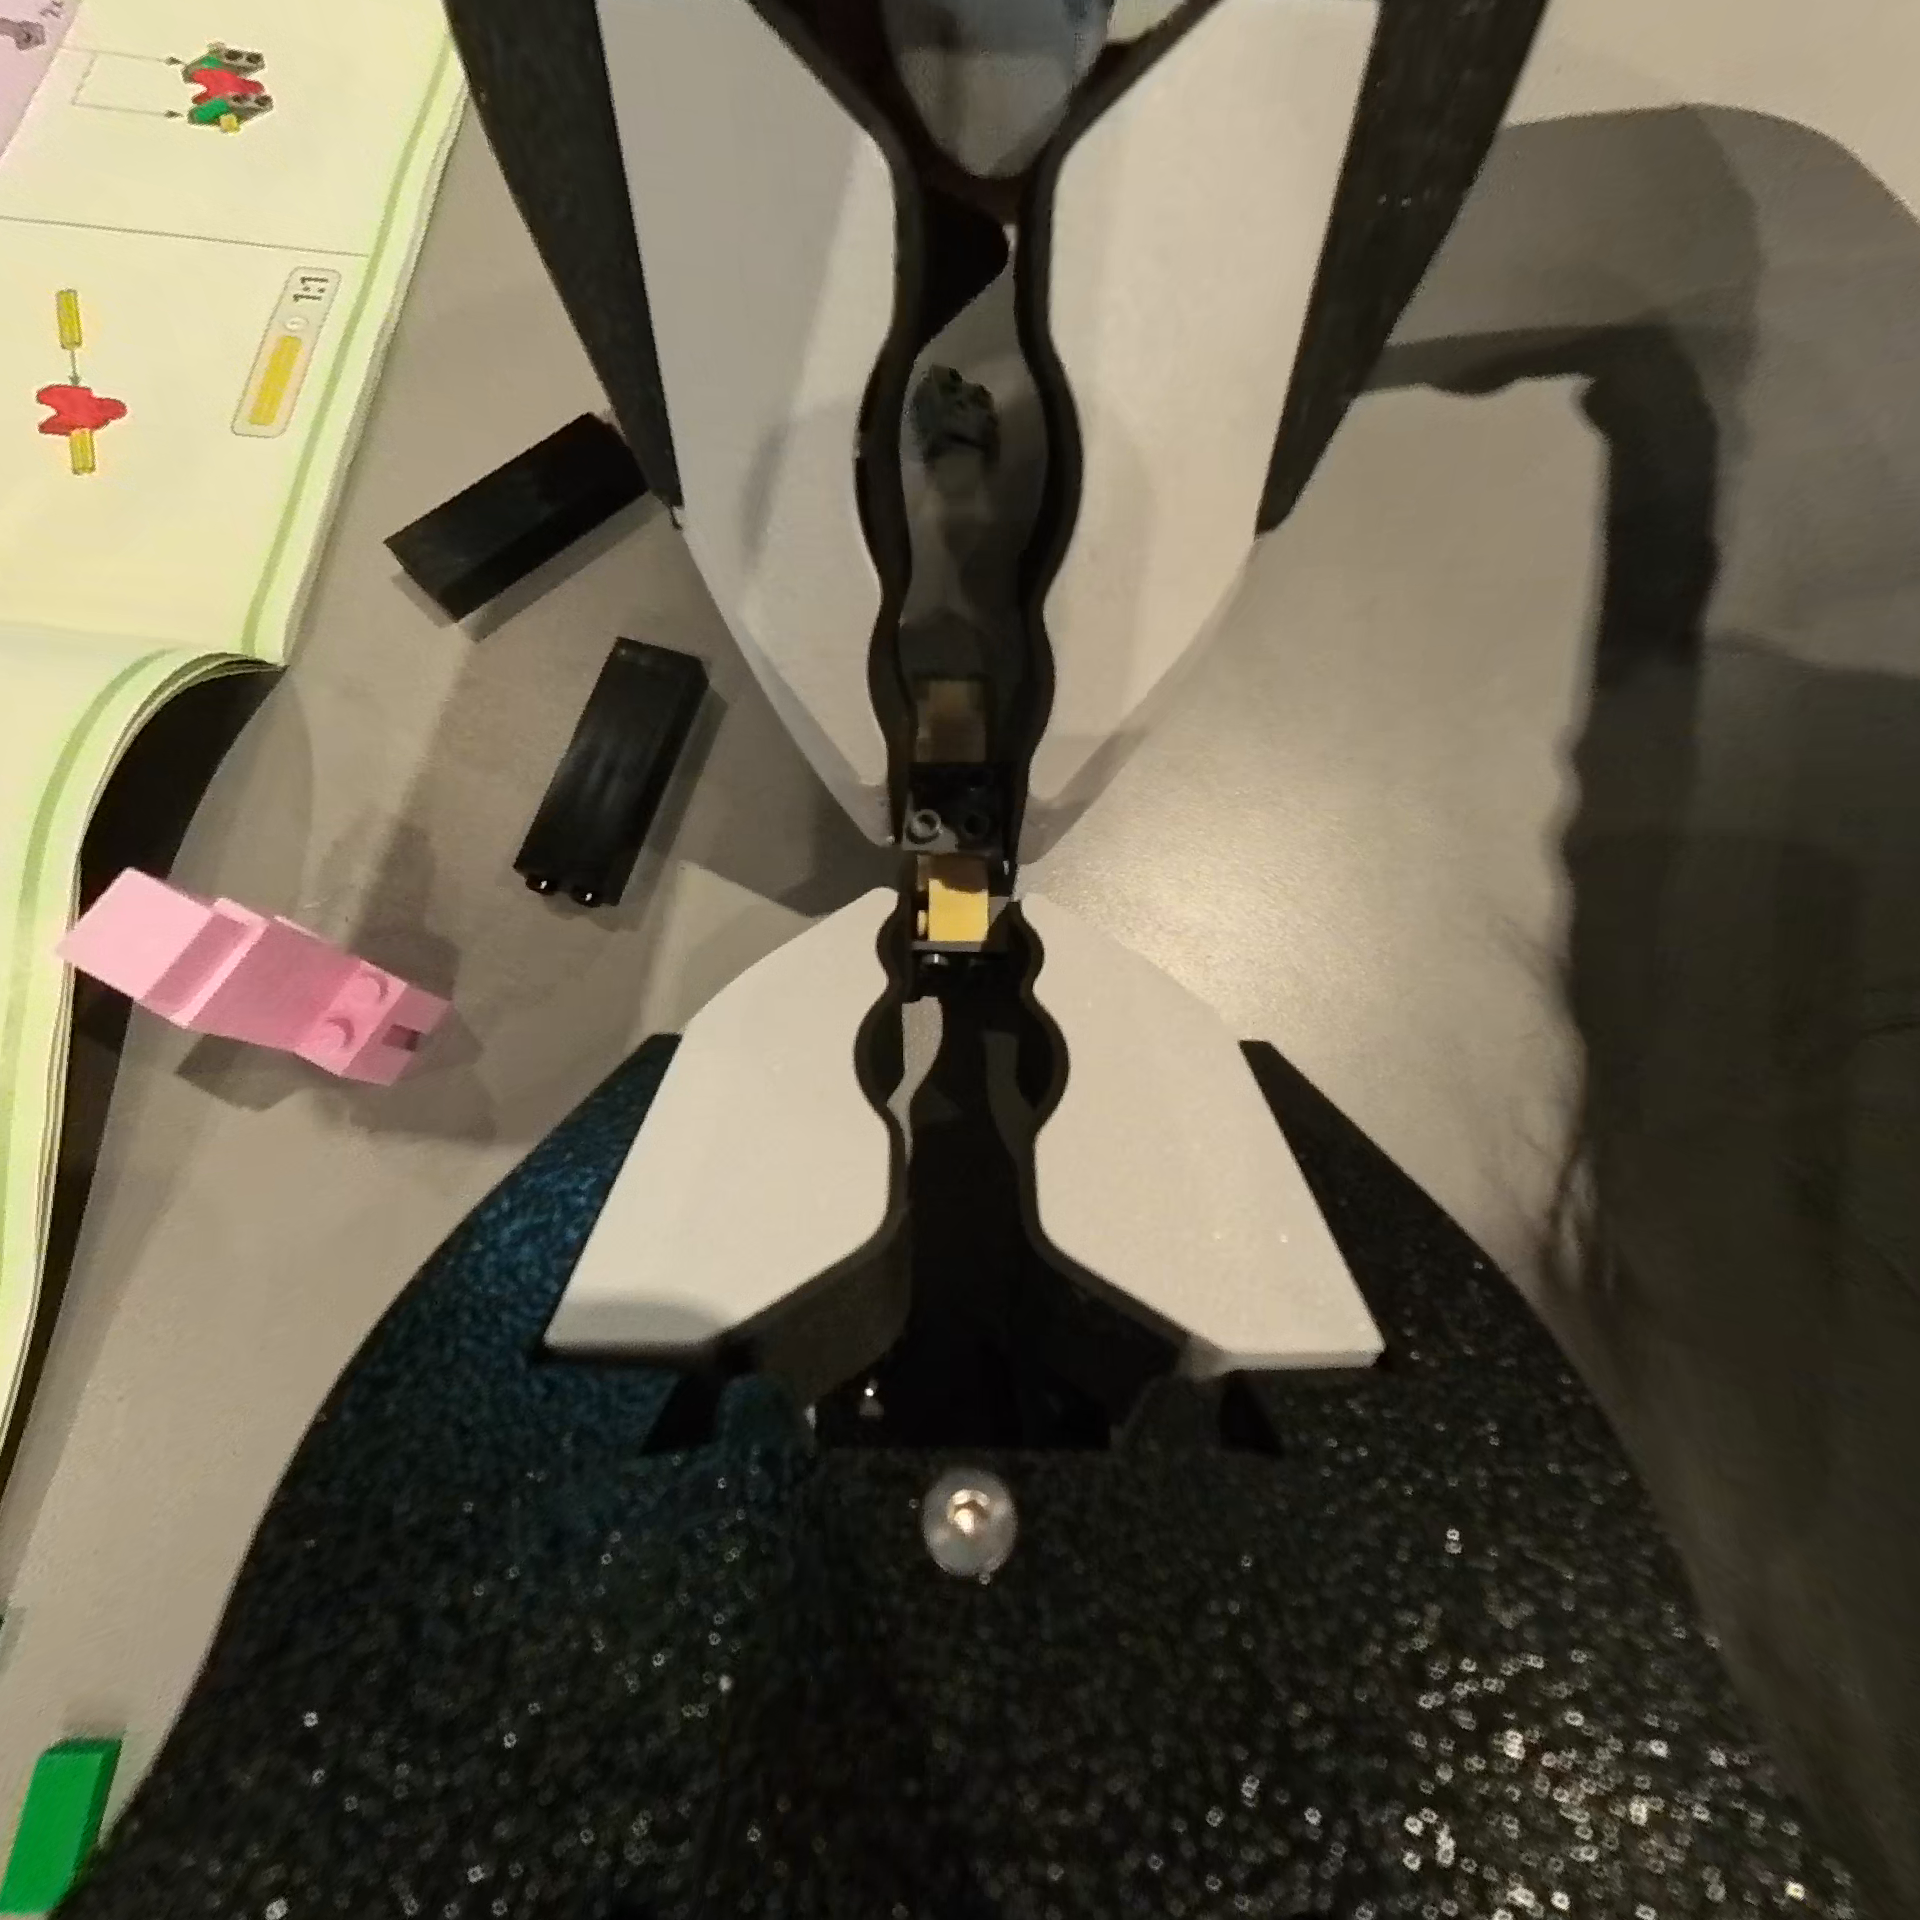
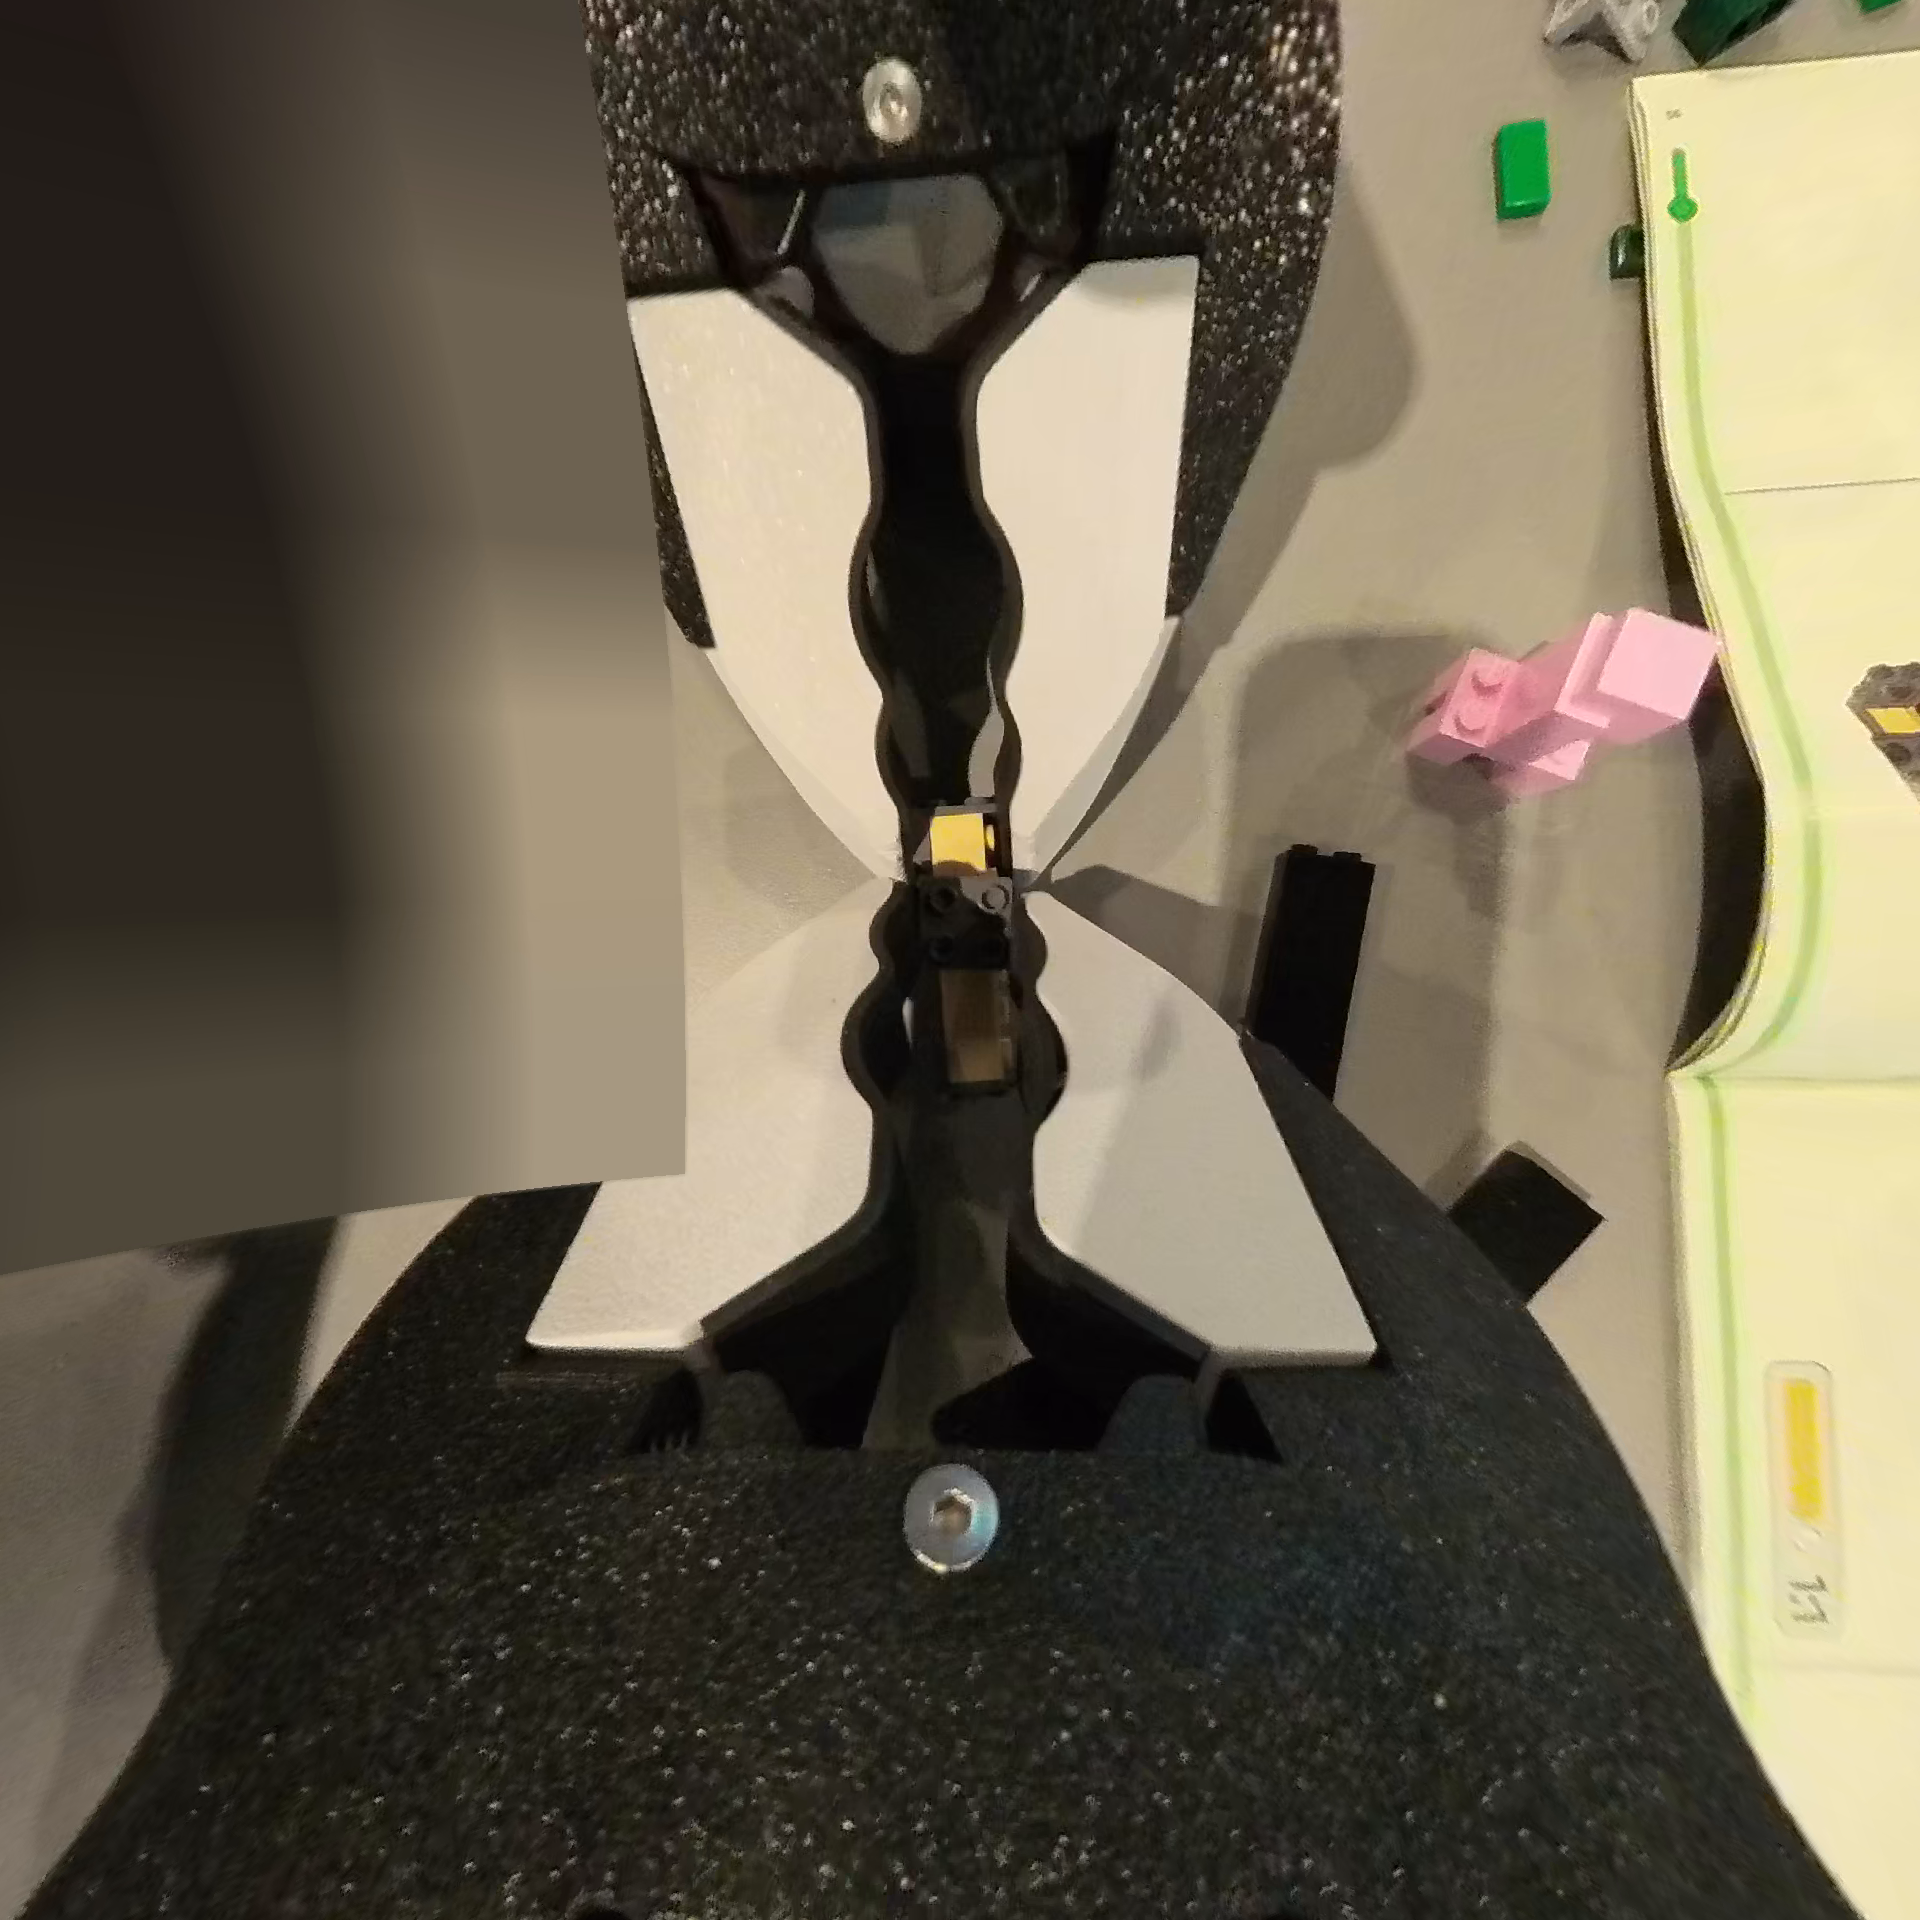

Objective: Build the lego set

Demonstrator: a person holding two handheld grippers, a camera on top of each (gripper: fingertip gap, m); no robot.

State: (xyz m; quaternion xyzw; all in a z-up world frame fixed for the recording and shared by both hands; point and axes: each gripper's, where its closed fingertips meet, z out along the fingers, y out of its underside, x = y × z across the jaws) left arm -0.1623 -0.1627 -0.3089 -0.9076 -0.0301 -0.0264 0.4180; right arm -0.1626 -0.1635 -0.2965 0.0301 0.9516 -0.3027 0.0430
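My two grippers meet tip to tip above the grey table. In the left wrist view my left gripper [image 1: 954,951] comes from below, shut on a small black and yellow lego piece [image 1: 956,912]. My right gripper [image 1: 951,800] comes from above, shut on a small black studded lego piece [image 1: 951,826]. The two pieces touch end to end. In the right wrist view my right gripper [image 2: 961,940] holds the black studded piece [image 2: 971,899], and the left gripper [image 2: 958,800] opposite holds the yellow piece [image 2: 958,836].
A pink lego assembly [image 1: 260,966] [image 2: 1558,707] lies beside the open instruction booklet [image 1: 156,312] [image 2: 1818,831]. Two long black bricks [image 1: 618,769] [image 1: 520,530] lie on the table near the gripper tips. A green brick [image 1: 68,1818] [image 2: 1522,166] lies by the booklet. The grippers are tip to tip, or close to it. The green brick [image 2: 1522,166] is about 15 cm from both grippers' fingertips. Seen from the left wrist view [image 1: 60,1823] as well.
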